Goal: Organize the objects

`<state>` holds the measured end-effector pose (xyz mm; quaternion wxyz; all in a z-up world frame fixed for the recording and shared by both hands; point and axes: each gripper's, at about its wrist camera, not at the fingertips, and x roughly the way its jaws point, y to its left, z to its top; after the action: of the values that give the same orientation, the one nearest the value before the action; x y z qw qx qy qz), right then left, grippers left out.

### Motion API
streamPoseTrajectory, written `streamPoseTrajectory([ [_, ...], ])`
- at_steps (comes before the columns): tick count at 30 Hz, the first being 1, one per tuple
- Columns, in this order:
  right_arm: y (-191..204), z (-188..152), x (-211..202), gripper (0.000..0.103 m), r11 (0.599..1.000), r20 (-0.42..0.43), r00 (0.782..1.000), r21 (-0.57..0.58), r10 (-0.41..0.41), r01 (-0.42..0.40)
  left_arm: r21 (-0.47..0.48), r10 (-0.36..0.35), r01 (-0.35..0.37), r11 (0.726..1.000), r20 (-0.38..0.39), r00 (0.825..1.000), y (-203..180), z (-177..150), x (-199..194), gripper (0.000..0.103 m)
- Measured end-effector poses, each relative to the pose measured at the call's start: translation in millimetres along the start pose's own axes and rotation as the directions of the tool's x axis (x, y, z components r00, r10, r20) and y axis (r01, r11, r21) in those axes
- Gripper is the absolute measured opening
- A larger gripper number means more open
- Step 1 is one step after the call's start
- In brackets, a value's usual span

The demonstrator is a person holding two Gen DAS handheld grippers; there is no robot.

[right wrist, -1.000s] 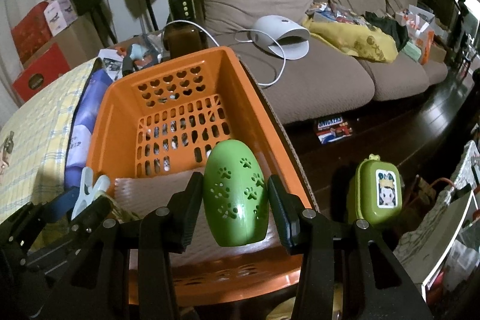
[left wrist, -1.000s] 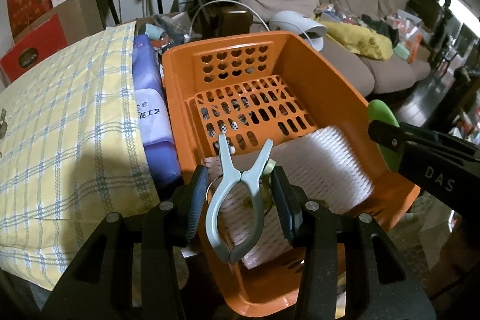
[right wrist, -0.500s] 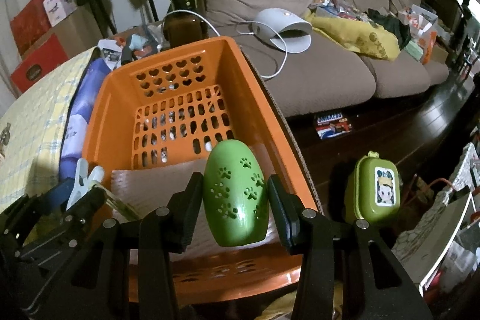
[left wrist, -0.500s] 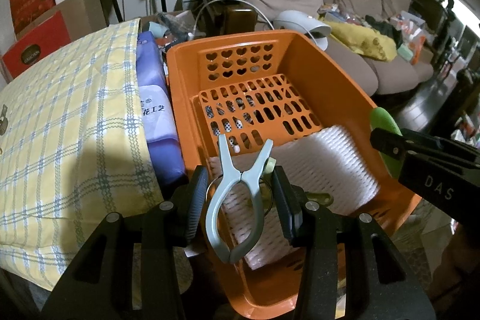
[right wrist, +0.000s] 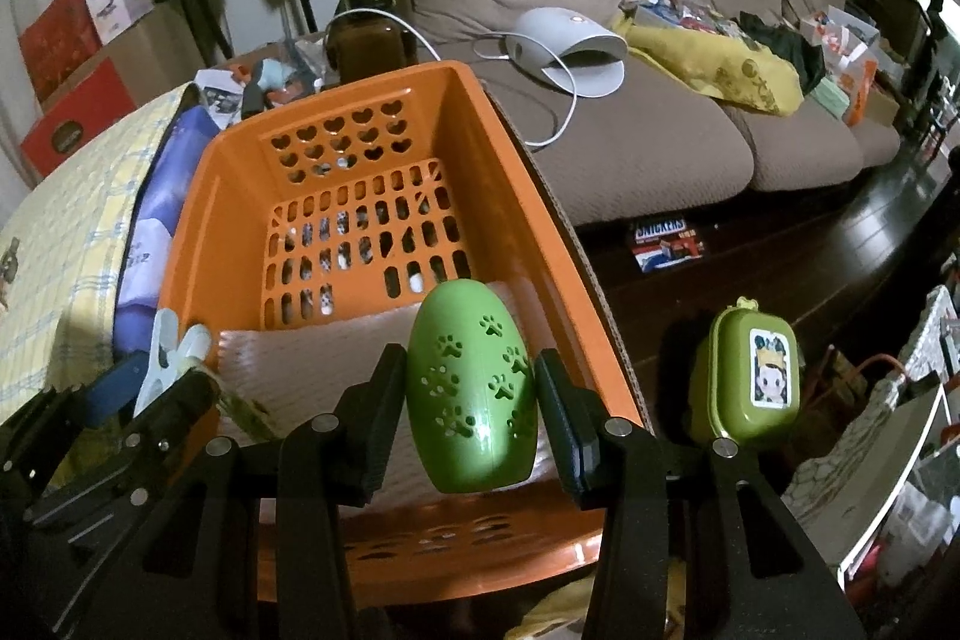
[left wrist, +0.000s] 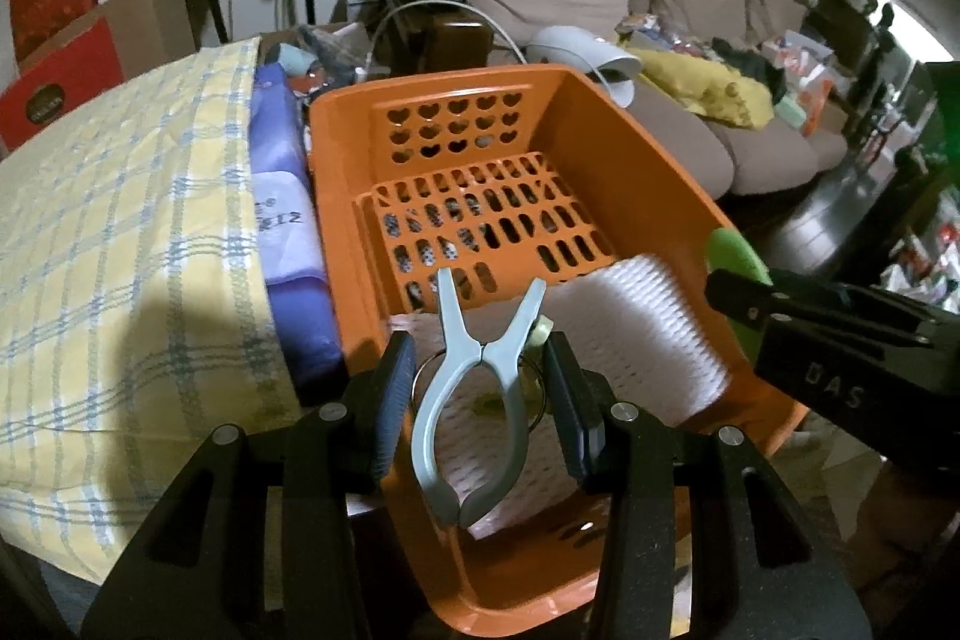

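Observation:
An orange plastic basket (left wrist: 636,160) with heart-shaped holes stands in front of me, also in the right wrist view (right wrist: 516,172). A white foam mesh sheet (left wrist: 636,328) lies in its near half. My left gripper (left wrist: 480,394) is shut on a pale blue clothespin (left wrist: 474,400), held over the basket's near left part; a metal ring sits behind the pin. My right gripper (right wrist: 471,400) is shut on a green egg-shaped case with paw-print holes (right wrist: 471,388), held over the basket's near right part. The clothespin (right wrist: 165,364) shows at left in the right wrist view.
A yellow checked cloth (left wrist: 120,232) and a purple pack (left wrist: 288,220) lie left of the basket. A brown sofa (right wrist: 600,100) with a white device (right wrist: 564,40) stands behind. A green lunch box (right wrist: 750,376) and a Snickers box (right wrist: 666,244) are on the dark floor at right.
Both grippers have risen and drawn back a little over the basket's near end. Each still holds its object.

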<state>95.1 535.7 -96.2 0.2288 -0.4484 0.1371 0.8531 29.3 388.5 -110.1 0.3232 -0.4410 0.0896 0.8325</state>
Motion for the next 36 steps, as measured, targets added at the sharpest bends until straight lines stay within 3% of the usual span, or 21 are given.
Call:
streamPoseTrajectory([
  [36,-1,-3,3,0.045,1.000,-0.019,1.000,-0.014,-0.009,0.009,-0.005,-0.067,0.067,0.998,-0.030,0.997,2,-8,16,0.041],
])
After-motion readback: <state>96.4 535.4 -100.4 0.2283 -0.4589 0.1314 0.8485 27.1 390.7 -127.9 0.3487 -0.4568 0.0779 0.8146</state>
